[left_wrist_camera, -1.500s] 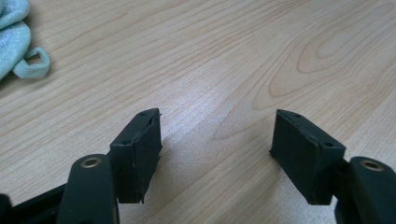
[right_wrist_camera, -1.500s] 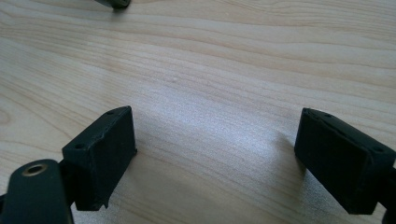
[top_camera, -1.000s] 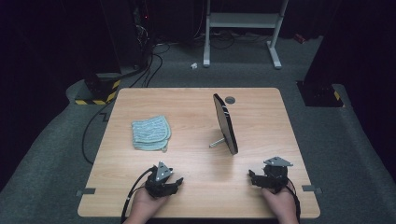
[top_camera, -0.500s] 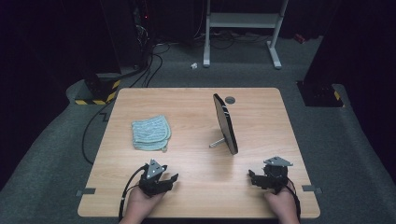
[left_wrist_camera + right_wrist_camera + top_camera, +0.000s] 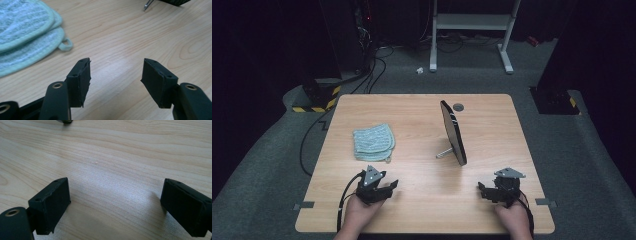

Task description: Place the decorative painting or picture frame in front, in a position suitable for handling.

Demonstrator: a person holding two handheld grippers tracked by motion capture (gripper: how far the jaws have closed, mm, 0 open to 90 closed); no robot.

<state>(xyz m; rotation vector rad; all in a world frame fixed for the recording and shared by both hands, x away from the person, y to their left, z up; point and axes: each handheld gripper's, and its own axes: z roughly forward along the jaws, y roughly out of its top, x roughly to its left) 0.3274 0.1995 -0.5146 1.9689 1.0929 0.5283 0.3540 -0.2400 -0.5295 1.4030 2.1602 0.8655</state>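
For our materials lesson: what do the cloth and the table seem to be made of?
Cloth: likely woven cotton or terry, matte; ribbed stripes, stitched pale-green edging and a hanging loop. Table: wood or wood-look laminate, smooth with slight sheen; grain lines show.

You have one worktop in front of you. On it lies one stack of pale green cloths, at least two by their edges in the left gripper view, and one round mirror stands on its single stand. You hold two grippers, the left gripper and the right gripper, one per hand.
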